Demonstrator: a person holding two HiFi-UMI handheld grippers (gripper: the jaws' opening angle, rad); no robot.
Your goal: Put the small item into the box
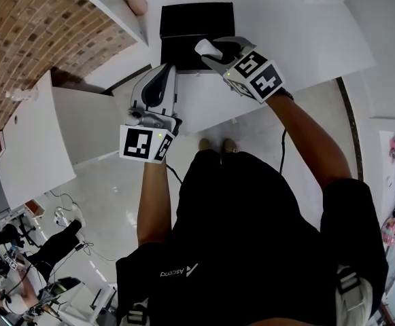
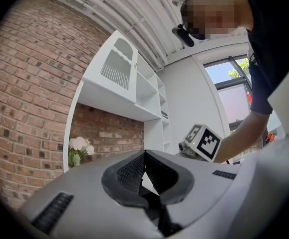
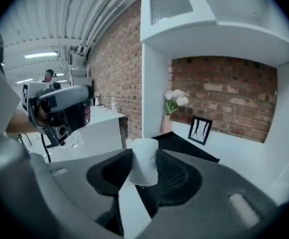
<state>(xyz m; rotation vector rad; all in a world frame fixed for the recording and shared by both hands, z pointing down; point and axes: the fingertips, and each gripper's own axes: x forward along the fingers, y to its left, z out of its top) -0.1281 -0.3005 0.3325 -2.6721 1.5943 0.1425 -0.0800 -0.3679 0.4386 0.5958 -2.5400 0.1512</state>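
A black box (image 1: pixel 197 22) lies on the white table (image 1: pixel 299 39) ahead of me; its dark top (image 3: pixel 184 143) also shows beyond the right jaws. My right gripper (image 1: pixel 209 49) hovers over the box's near right part, shut on a small white roll-like item (image 3: pixel 144 161), which pokes out at its tip (image 1: pixel 202 46). My left gripper (image 1: pixel 164 73) is held to the left of the box, at the table's edge, with its jaws closed together and nothing between them (image 2: pixel 144 156). Each gripper view shows the other gripper: the right one's marker cube (image 2: pixel 204 142) and the left one's body (image 3: pixel 59 108).
A vase of white flowers (image 3: pixel 174 103) and a small framed picture (image 3: pixel 200 130) stand behind the box against a brick wall. A white shelf unit (image 2: pixel 134 88) rises above the table. A white cabinet (image 1: pixel 27 141) stands at my left. Cables lie on the floor (image 1: pixel 68 216).
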